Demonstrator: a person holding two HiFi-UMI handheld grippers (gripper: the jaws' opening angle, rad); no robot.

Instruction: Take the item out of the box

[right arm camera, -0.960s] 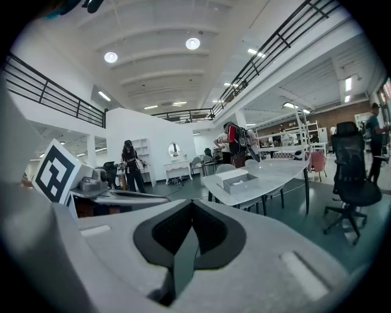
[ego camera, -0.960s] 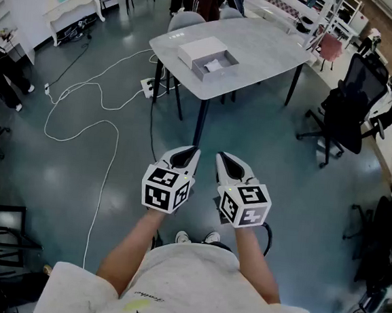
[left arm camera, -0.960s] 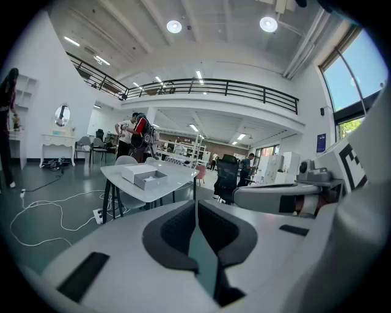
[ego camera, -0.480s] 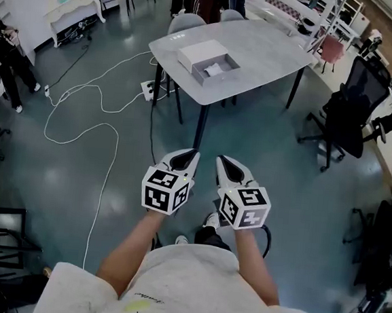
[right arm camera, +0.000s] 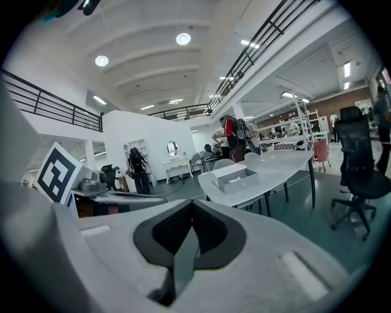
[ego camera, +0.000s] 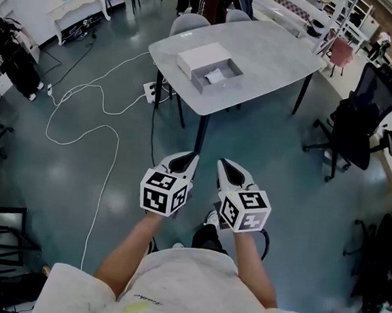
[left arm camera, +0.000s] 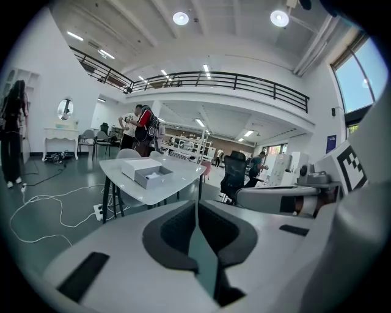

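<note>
A teal floor (ego camera: 78, 176) fills most of the head view, with a grey table (ego camera: 273, 50) standing on dark legs towards the top. A black office chair (ego camera: 355, 132) stands to the right of the table, and a white cable (ego camera: 83, 125) snakes over the floor to its left.

On the near part of the tabletop sits the white box (ego camera: 203, 54). It is open, with its grey tray (ego camera: 225, 70) just beside it and touching it. A small pale item (ego camera: 215, 75) lies inside the tray; what it is cannot be told at this range.

The person stands well back from the table, with bare floor between. Both arms are stretched forward at waist height. The left gripper (ego camera: 183, 161) and the right gripper (ego camera: 229, 169) are held side by side, near each other but apart, both pointing towards the table. The box lies well ahead of them, roughly in line with the gap between the two.

In the left gripper view the jaws meet at their tips with nothing between them, and the box shows far beyond, slightly left of the tips. In the right gripper view the jaws likewise meet on nothing, and the box shows far off, a little right of the tips.
</note>
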